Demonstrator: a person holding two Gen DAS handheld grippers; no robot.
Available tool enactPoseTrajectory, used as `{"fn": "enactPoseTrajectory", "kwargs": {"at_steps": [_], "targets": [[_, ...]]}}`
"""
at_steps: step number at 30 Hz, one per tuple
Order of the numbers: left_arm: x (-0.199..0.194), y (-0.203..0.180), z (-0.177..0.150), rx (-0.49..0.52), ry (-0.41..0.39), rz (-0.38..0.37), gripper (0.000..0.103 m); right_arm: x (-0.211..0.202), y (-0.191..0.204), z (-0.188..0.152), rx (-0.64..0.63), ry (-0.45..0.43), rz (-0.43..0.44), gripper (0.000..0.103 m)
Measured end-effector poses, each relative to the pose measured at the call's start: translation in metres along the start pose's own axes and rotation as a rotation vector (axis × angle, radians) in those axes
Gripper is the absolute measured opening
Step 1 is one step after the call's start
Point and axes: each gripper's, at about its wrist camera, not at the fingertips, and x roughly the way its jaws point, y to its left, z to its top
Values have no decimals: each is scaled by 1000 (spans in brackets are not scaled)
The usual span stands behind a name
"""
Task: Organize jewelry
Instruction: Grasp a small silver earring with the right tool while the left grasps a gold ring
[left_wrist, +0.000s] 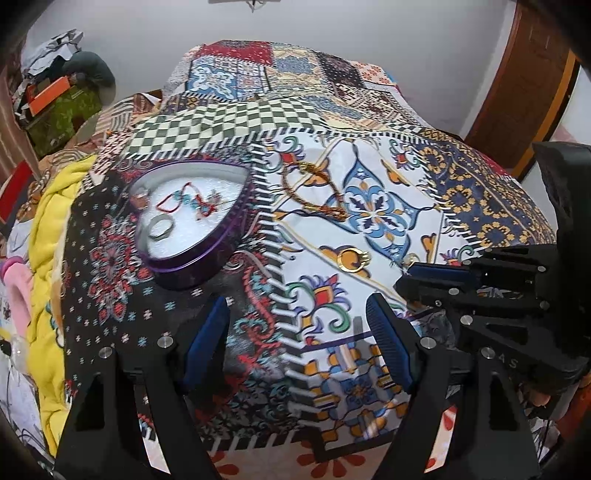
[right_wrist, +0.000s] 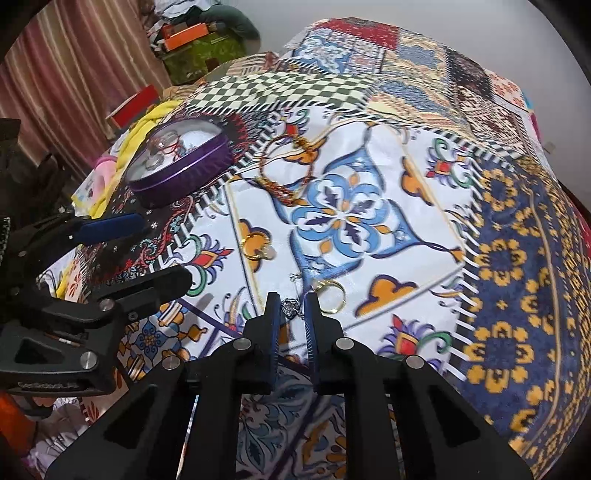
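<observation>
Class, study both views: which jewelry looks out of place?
Several pieces lie loose on the patterned bedspread outside the purple heart-shaped tin: a beaded necklace, a gold ring, and another gold ring.

Glossy purple metal tin (left_wrist: 192, 254), shiny gold ring (left_wrist: 352, 260), matt printed cloth bedspread (left_wrist: 369, 177), ribbed blue fingers (left_wrist: 388, 347)

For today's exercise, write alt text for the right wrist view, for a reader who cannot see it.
The right tongs are nearly closed around a small silver pendant on a patterned bedspread, with a gold ring beside it. Farther off lie another gold ring, a beaded necklace and a purple tin holding jewelry.
</observation>
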Motion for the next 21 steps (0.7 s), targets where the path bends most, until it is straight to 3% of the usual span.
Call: {"fn": "enactPoseTrajectory", "kwargs": {"at_steps": [4,10,13,17,21], "targets": [[8,-10,10,20,9,-33,75,-15,-14,-5,45,-35,-24,11],[37,-29,20,73,70,-43,50,-45,-42,-11,117,-94,-83,11],[46,-37,23,105,56,-22,47,-56,-47,-14,133,-120,-112,11],[51,-39,28,82,50,-47,27,-61,-53,-14,150,-129,-121,12],[49,-37,28,58,53,-69,25,-62,-55,-13,152,-132,-122,12]]}}
